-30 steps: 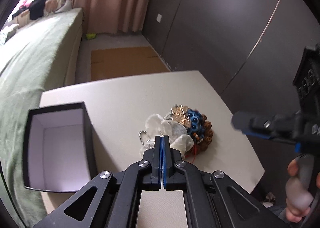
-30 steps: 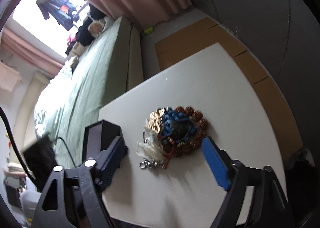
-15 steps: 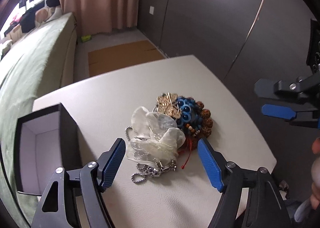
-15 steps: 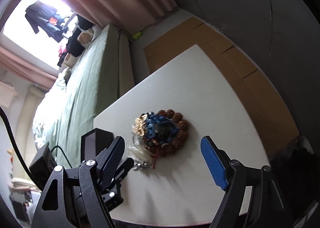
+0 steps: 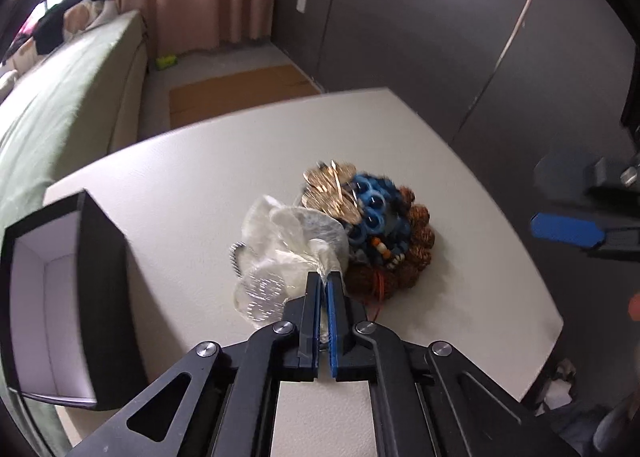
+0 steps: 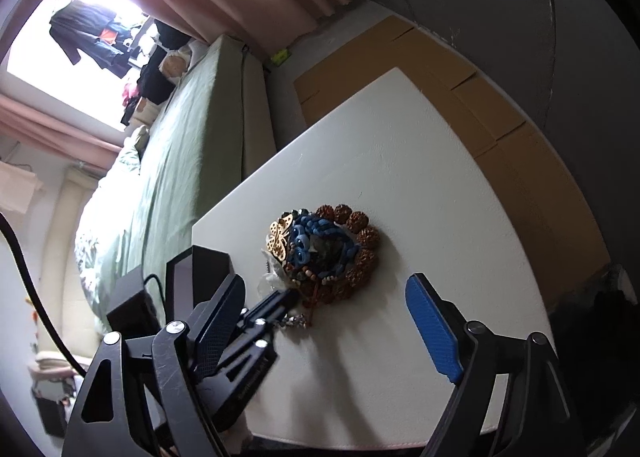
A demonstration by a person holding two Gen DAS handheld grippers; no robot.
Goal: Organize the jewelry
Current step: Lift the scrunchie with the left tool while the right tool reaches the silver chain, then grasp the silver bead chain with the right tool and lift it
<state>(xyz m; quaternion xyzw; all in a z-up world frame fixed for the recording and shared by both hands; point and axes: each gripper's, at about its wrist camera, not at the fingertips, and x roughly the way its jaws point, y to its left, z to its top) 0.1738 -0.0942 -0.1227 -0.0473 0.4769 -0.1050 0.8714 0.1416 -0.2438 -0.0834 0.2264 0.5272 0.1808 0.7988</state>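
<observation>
two hand-held grippers work over a heap of jewelry (image 5: 372, 229) near the middle of a white table (image 5: 208, 161), where the left gripper (image 5: 324, 281) has just snapped closed and now pinches a fold of the sheer white pouch (image 5: 288, 253) at the heap's near edge, angled steeply down at the tabletop; the right gripper (image 6: 320, 309) hovers beside it, jaws spread wide with nothing between them, pointed down toward the beads; to do the step well, it seems wise to lift the pouch slowly and straight up, so the silver chain (image 5: 235, 257) beneath it and the red cord by the brown beads (image 5: 416, 241) do not drag along, then carry it left to the open black box (image 5: 52, 297) at the table's edge
</observation>
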